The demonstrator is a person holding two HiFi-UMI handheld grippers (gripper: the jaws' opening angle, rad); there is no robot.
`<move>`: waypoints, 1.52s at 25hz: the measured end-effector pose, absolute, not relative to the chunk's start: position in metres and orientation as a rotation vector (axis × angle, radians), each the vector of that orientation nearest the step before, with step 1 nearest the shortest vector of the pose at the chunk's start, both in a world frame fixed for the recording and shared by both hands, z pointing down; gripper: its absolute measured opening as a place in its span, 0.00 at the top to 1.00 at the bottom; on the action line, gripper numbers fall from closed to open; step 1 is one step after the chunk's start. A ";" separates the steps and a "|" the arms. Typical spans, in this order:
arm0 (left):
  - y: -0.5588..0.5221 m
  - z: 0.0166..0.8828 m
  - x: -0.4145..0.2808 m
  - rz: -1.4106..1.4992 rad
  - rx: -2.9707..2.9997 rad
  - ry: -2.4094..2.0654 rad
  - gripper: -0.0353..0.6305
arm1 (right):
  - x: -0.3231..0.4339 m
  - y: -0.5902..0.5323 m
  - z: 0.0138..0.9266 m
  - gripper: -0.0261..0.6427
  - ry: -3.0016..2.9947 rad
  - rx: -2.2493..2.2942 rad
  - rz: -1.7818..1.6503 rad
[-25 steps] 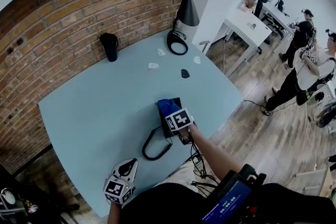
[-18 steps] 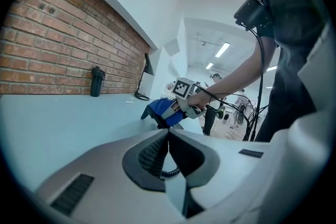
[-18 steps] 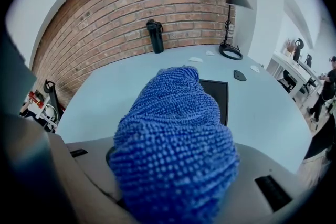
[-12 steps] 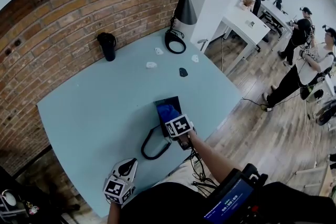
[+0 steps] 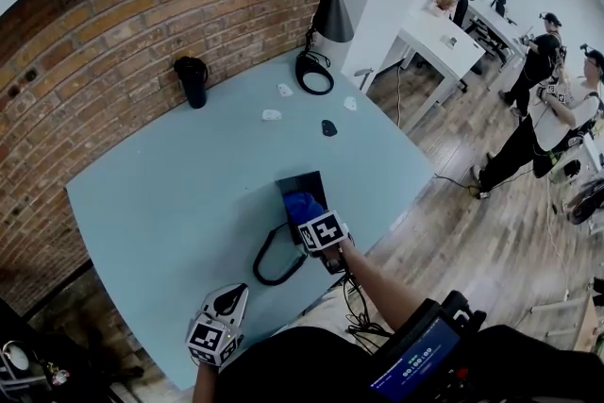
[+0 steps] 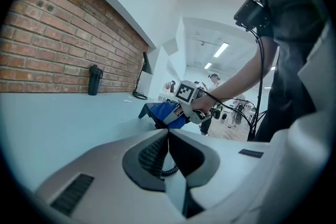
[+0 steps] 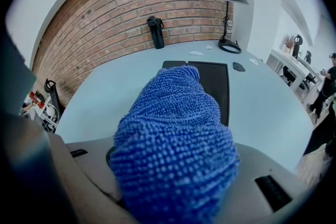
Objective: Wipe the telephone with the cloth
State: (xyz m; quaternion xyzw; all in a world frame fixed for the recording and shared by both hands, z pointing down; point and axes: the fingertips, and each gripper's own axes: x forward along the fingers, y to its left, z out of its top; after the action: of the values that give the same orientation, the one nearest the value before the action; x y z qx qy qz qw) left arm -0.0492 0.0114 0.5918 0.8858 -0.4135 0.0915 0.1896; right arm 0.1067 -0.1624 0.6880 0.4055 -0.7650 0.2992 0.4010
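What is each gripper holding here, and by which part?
The right gripper is shut on the blue cloth, gripping its bunched near end; the rest drapes forward over the telephone. The left gripper is shut and holds nothing.

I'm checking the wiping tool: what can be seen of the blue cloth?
The blue cloth is nubby, microfibre-looking fabric, bunched into a rounded wad. The right hand-held gripper is shut on it, jaws buried under the folds. Its front end rests on the flat black telephone on the pale blue table.
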 end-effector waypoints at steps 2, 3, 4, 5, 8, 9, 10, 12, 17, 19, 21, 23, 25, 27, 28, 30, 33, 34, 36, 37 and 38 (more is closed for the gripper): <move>0.011 0.592 -0.048 0.255 2.490 -1.161 0.92 | 0.108 -0.159 0.690 0.68 -1.932 1.025 0.759; 0.011 0.592 -0.048 0.254 2.490 -1.161 0.92 | 0.108 -0.158 0.691 0.68 -1.931 1.026 0.760; 0.011 0.592 -0.048 0.256 2.487 -1.159 0.92 | 0.109 -0.157 0.691 0.68 -1.931 1.026 0.761; 0.012 0.592 -0.048 0.263 2.482 -1.153 0.92 | 0.109 -0.155 0.692 0.68 -1.930 1.027 0.761; 0.014 0.593 -0.047 0.276 2.465 -1.135 0.92 | 0.110 -0.150 0.694 0.68 -1.926 1.028 0.762; 0.014 0.593 -0.047 0.275 2.465 -1.133 0.92 | 0.111 -0.149 0.695 0.68 -1.926 1.028 0.764; 0.015 0.593 -0.047 0.273 2.466 -1.132 0.92 | 0.111 -0.148 0.695 0.68 -1.927 1.028 0.765; 0.014 0.593 -0.047 0.267 2.472 -1.137 0.92 | 0.111 -0.145 0.696 0.68 -1.930 1.028 0.767; 0.012 0.593 -0.048 0.250 2.481 -1.157 0.92 | 0.114 -0.136 0.700 0.68 -1.928 1.034 0.785; 0.013 0.593 -0.048 0.251 2.477 -1.152 0.92 | 0.115 -0.131 0.702 0.68 -1.924 1.031 0.794; 0.013 0.593 -0.048 0.252 2.476 -1.150 0.92 | 0.117 -0.125 0.705 0.68 -1.922 1.027 0.802; 0.013 0.594 -0.047 0.257 2.471 -1.141 0.92 | 0.118 -0.121 0.708 0.68 -1.918 1.024 0.807; 0.014 0.595 -0.046 0.263 2.465 -1.129 0.92 | 0.119 -0.117 0.710 0.68 -1.915 1.021 0.809; 0.013 0.595 -0.045 0.261 2.465 -1.127 0.92 | 0.120 -0.115 0.711 0.68 -1.912 1.020 0.809; 0.012 0.595 -0.044 0.258 2.466 -1.128 0.92 | 0.120 -0.115 0.712 0.68 -1.911 1.020 0.809; 0.010 0.593 -0.043 0.247 2.472 -1.139 0.92 | 0.121 -0.114 0.711 0.68 -1.913 1.023 0.807; 0.010 0.592 -0.045 0.243 2.476 -1.155 0.92 | 0.123 -0.111 0.711 0.68 -1.911 1.028 0.782; 0.011 0.592 -0.046 0.245 2.473 -1.159 0.92 | 0.123 -0.107 0.712 0.68 -1.903 1.010 0.779; 0.012 0.592 -0.053 0.240 2.463 -1.180 0.92 | 0.121 -0.097 0.716 0.68 -1.873 0.901 0.833; 0.011 0.591 -0.057 0.232 2.454 -1.194 0.92 | 0.121 -0.092 0.715 0.68 -1.854 0.824 0.886; 0.011 0.590 -0.061 0.222 2.443 -1.210 0.92 | 0.123 -0.091 0.712 0.68 -1.835 0.757 0.935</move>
State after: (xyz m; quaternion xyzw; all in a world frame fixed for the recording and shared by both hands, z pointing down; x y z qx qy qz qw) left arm -0.0609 0.0105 0.5905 0.8747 -0.4332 0.0795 0.2021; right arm 0.1228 -0.0906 0.7120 0.3070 -0.7441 0.3793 0.4562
